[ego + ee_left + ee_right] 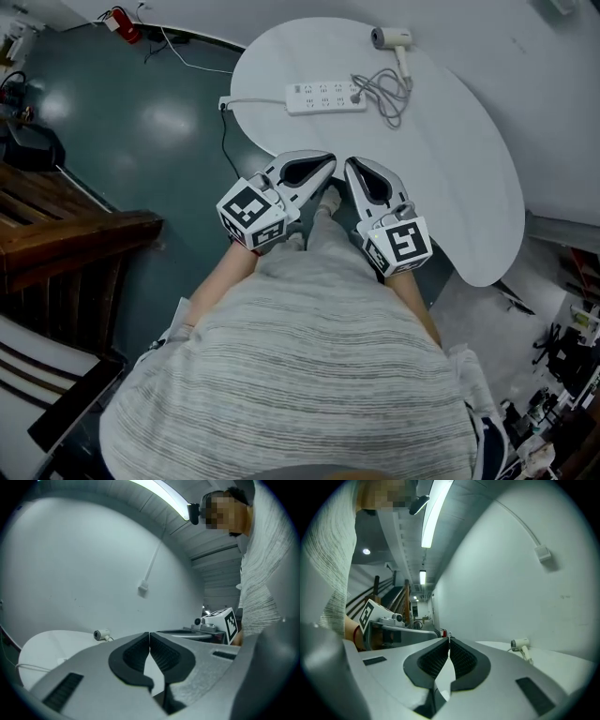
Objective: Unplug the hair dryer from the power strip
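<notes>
Holding the left tool (pixel 327 159) and right tool (pixel 351 165) pressed together and empty, well short of the power strip (pixel 323 97), the person should probably spread one before pinching the plug (pixel 356 96) of the hair dryer (pixel 393 39).

Strip lights (pixel 433 517) blaze above the right tongs (pixel 449 641); glare pools on the floor (pixel 169 122) left of the left tongs (pixel 326 162); fisheye edges bend and darken.

surface: white table (pixel 469 187) | on it: power strip (pixel 325 97), hair dryer (pixel 394 39), cord (pixel 380 94)
</notes>
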`<act>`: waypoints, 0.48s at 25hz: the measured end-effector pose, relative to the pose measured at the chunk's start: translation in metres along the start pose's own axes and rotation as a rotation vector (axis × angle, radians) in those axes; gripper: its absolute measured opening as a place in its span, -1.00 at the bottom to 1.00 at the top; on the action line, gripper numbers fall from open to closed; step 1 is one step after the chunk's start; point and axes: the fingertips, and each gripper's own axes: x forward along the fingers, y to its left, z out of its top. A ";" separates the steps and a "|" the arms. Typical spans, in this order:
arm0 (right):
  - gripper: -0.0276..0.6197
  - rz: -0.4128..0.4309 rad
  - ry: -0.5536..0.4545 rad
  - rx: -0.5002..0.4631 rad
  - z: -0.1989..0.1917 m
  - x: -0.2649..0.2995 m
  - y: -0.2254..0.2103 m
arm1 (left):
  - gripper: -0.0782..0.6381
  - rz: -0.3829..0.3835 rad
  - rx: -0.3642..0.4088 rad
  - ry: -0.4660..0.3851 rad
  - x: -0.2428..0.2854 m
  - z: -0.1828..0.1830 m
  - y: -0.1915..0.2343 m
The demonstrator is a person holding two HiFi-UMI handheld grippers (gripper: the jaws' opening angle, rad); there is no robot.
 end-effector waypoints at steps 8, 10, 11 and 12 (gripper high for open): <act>-0.83 0.014 0.049 0.040 -0.006 0.043 -0.073 | -0.76 -0.005 -0.035 0.068 0.060 -0.005 0.053; -0.83 0.022 0.059 0.044 -0.008 0.051 -0.087 | -0.76 -0.005 -0.040 0.088 0.074 -0.008 0.063; -0.83 0.027 0.062 0.044 -0.009 0.054 -0.094 | -0.76 -0.004 -0.039 0.097 0.080 -0.009 0.067; -0.83 0.032 0.065 0.046 -0.009 0.057 -0.100 | -0.76 -0.001 -0.037 0.106 0.086 -0.010 0.071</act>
